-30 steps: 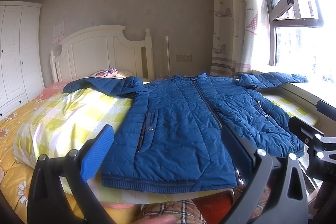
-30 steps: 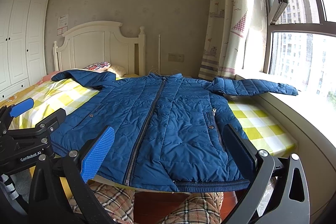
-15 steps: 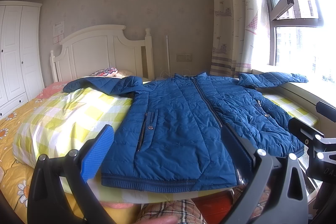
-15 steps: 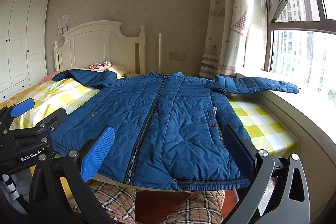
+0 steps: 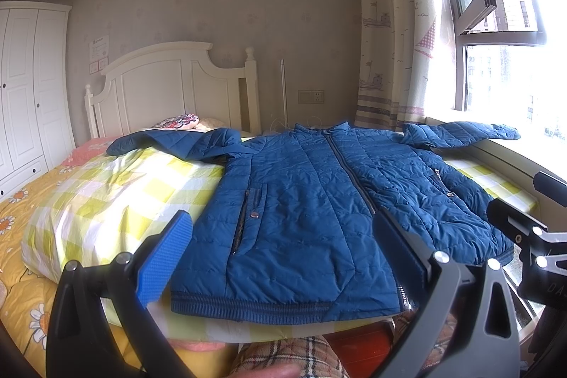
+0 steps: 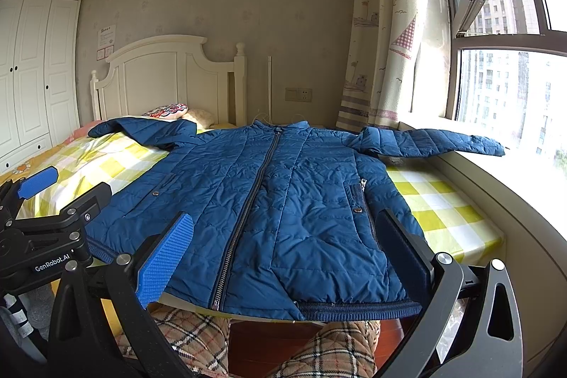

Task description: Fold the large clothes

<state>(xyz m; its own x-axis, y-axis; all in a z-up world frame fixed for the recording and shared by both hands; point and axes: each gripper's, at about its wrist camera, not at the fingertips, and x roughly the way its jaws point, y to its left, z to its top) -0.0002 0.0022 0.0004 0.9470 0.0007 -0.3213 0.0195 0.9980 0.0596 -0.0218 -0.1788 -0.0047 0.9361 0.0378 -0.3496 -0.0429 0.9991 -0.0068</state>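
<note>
A blue quilted jacket (image 5: 319,208) lies face up and zipped on the bed, hem toward me, both sleeves spread out; it also shows in the right wrist view (image 6: 283,201). My left gripper (image 5: 283,254) is open and empty, held just before the hem's left half. My right gripper (image 6: 287,254) is open and empty, just before the hem's right half. The right gripper's body shows at the right edge of the left wrist view (image 5: 524,236). The left gripper's body shows at the left of the right wrist view (image 6: 46,236).
The bed carries a yellow checked cover (image 5: 106,197) and a white headboard (image 5: 170,87). A window sill (image 6: 524,193) runs along the right, with the right sleeve (image 6: 436,142) resting on it. A wardrobe (image 5: 24,87) stands at left. My plaid-trousered legs (image 6: 319,353) are below.
Both views have shifted very slightly; the right wrist view has edged a little closer to the jacket. The jacket has not moved and both grippers stay open.
</note>
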